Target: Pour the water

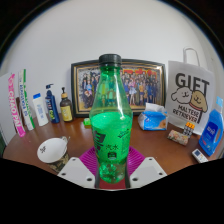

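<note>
A green plastic bottle (pixel 109 115) with a dark cap stands upright between my fingers, close to the camera. My gripper (pixel 111 170) is shut on the bottle: both magenta pads (pixel 91 160) press on its lower body at either side. A white cup (pixel 52 151) lies on the brown table (pixel 30 150), just beyond my left finger.
A framed photo (pixel 140 85) leans on the white wall behind the bottle. Several tubes and small bottles (pixel 40 105) stand at the far left. A white GIFT bag (pixel 188 95), a blue box (pixel 153 118) and a blue bottle (pixel 212 130) stand at the right.
</note>
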### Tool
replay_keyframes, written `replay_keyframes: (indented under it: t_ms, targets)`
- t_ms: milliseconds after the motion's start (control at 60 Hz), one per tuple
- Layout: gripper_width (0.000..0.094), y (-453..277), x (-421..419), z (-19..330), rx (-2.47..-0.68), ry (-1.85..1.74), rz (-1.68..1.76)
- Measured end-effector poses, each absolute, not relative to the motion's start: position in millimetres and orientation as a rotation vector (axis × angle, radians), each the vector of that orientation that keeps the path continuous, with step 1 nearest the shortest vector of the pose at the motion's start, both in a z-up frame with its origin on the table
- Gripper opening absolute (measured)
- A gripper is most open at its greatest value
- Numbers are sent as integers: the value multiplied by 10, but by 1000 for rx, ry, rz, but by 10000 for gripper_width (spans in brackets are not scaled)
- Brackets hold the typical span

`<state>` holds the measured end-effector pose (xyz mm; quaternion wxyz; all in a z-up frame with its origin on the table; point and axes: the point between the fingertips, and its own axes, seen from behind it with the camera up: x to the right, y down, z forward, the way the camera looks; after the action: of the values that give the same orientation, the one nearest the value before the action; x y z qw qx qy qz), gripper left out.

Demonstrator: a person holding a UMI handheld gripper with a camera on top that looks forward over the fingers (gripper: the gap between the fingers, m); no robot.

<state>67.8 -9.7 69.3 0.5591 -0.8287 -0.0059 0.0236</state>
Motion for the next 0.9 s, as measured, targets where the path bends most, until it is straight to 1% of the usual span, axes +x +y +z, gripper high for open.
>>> replay_keyframes:
  t_ms: [83, 183, 250, 400, 433, 500, 517, 533, 567, 667, 900]
  targets:
    - [339, -145, 714, 522, -1976, -2, 54]
    - [361, -178, 718, 532, -1943, -2, 54]
    - [394, -189, 714, 542, -1928, -2, 51]
    - [525, -242, 721, 504, -1961, 8, 41]
    - [596, -278, 721, 476, -1988, 19, 45]
    - [825, -373, 734, 449, -2036, 53, 46]
    - [862, -407, 731, 450, -2044, 61, 46]
    - [868, -439, 744, 460, -2052, 74, 39]
    - [847, -518, 735, 490, -2069, 86, 33]
    - [856, -808, 713, 640, -2114, 106, -10]
    - [856, -1692, 415, 1228, -2181, 131, -45]
